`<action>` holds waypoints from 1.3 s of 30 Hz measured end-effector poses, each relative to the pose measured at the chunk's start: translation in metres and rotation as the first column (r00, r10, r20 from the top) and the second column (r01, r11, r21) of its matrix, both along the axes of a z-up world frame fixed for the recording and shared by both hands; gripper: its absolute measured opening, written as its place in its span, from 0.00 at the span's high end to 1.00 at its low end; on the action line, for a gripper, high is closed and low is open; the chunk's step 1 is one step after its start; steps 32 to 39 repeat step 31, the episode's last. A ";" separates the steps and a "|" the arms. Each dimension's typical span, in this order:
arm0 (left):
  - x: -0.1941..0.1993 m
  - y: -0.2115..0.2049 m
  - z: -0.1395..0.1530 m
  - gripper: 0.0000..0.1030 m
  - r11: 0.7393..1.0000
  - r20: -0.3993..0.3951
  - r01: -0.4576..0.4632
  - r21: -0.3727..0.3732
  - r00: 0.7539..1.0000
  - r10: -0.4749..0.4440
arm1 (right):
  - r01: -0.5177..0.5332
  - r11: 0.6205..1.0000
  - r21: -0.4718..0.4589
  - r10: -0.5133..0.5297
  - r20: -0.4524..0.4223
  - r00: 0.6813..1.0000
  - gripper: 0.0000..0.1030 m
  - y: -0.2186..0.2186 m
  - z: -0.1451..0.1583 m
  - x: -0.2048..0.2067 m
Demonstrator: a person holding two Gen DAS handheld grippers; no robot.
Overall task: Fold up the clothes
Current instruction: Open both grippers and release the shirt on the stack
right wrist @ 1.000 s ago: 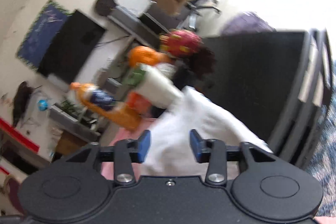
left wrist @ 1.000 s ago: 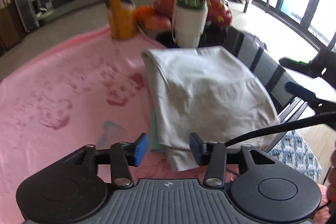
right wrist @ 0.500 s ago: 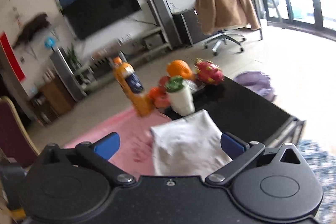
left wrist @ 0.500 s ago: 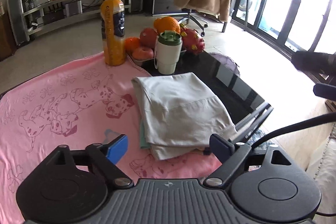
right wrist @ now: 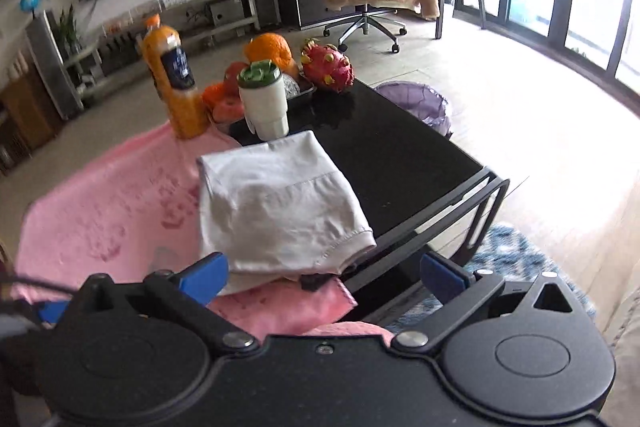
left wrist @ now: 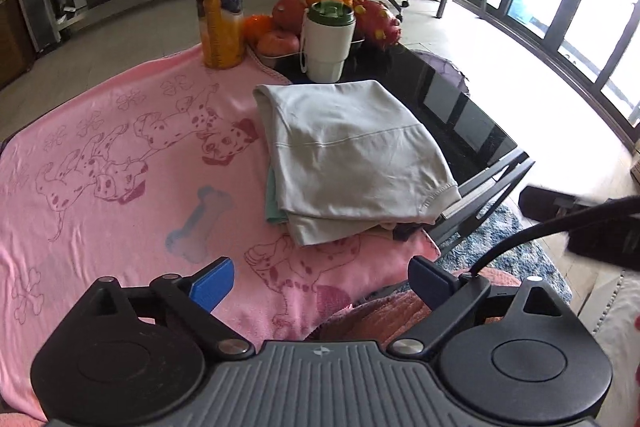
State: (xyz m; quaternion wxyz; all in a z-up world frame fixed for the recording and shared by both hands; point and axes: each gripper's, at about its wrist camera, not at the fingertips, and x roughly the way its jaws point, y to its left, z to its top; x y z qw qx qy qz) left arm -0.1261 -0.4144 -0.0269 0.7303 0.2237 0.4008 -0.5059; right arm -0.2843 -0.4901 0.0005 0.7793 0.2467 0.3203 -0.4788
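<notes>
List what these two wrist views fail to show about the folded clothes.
- Green garment: left wrist view shows only an edge; the folded grey garment covers it, and the right wrist view hides it completely.
- Dark object under the pile's near corner: mostly covered, identity unclear.
- Layers in the pile: uncountable.

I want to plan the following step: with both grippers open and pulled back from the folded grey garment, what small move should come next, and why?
Probably none on this piece: keep both away. The grey garment already lies folded, stacked on a green piece. The left gripper and right gripper hold nothing, jaws wide apart.
</notes>
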 end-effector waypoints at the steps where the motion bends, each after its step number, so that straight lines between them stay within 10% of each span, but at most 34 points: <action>1: 0.000 0.000 0.000 0.07 1.000 0.005 -0.005 -0.001 1.000 0.005 | -0.008 1.000 -0.002 0.008 -0.013 1.000 0.00 0.001 -0.002 0.002; 39: -0.005 0.002 -0.009 0.05 1.000 0.043 -0.017 -0.025 0.999 0.018 | -0.010 0.998 0.054 0.012 -0.039 0.999 0.00 0.001 -0.019 0.005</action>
